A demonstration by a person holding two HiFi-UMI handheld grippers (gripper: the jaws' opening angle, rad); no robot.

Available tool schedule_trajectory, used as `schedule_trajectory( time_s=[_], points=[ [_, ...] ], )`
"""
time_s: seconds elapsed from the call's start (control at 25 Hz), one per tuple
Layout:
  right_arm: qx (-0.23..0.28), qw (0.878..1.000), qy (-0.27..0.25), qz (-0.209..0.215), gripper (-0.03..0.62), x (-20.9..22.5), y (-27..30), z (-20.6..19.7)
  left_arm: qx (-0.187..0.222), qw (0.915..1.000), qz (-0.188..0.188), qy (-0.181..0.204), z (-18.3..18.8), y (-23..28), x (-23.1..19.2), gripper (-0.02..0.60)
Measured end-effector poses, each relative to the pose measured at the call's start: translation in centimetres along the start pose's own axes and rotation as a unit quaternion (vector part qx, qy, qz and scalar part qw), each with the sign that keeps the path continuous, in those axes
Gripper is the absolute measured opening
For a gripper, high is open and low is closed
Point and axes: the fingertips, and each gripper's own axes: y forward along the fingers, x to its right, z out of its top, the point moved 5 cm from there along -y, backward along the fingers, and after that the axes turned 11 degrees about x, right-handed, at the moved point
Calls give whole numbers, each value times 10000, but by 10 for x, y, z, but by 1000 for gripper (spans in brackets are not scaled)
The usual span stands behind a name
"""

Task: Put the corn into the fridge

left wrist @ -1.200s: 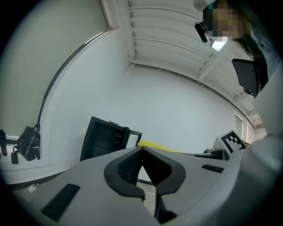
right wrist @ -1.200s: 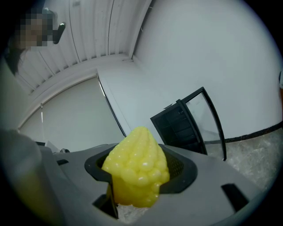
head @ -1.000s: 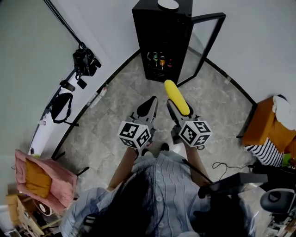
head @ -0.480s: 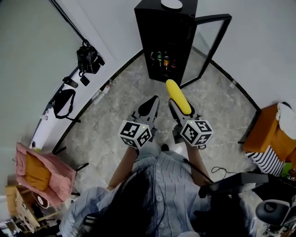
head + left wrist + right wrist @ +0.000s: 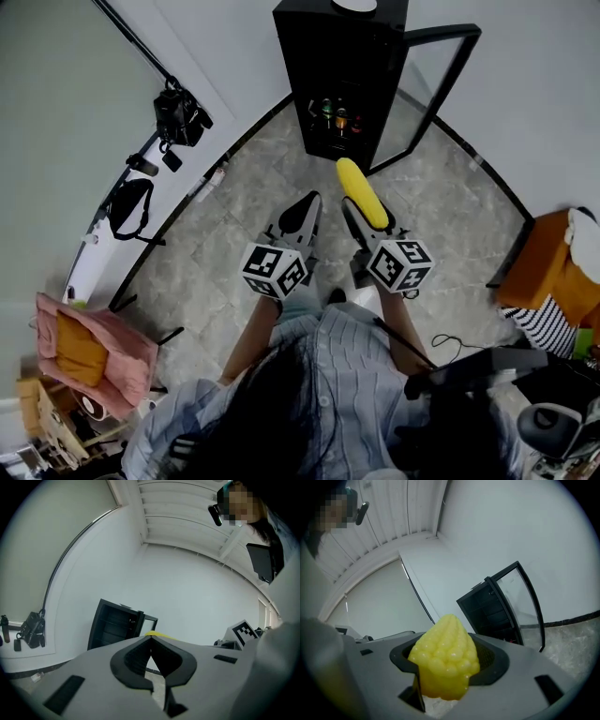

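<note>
A yellow corn cob (image 5: pixel 362 192) (image 5: pixel 444 656) sticks out forward from my right gripper (image 5: pixel 361 208), which is shut on it. The black fridge (image 5: pixel 344 80) (image 5: pixel 494 613) (image 5: pixel 114 627) stands ahead against the white wall, its glass door (image 5: pixel 433 89) swung open to the right. Several bottles (image 5: pixel 335 117) show on a lower shelf inside. My left gripper (image 5: pixel 302 214) (image 5: pixel 150 639) is held beside the right one at the same height, jaws closed together with nothing between them. A sliver of the corn (image 5: pixel 157 633) shows over its jaws.
A camera on a tripod (image 5: pixel 178 117) and a black bag (image 5: pixel 127 214) stand at the left wall. A pink chair (image 5: pixel 89 352) is at lower left. An orange seat with cloths (image 5: pixel 553 272) is at right. Grey stone floor (image 5: pixel 234 211) lies between me and the fridge.
The fridge has drawn slightly nearer and shifted right in the head view as the person steps forward. Both grippers keep their pose; the corn stays held.
</note>
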Motion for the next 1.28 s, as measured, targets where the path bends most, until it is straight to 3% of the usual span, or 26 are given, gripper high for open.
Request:
schedule_trajectory(
  time_s=[0.88, 1.28],
  points=[
    [222, 9983, 84, -536, 264, 7, 162, 2, -154, 9985, -504, -126, 35, 107, -147, 6],
    [424, 9953, -10, -872, 264, 6, 213, 7, -100, 9949, -949, -317, 50, 146, -192, 6]
  ],
)
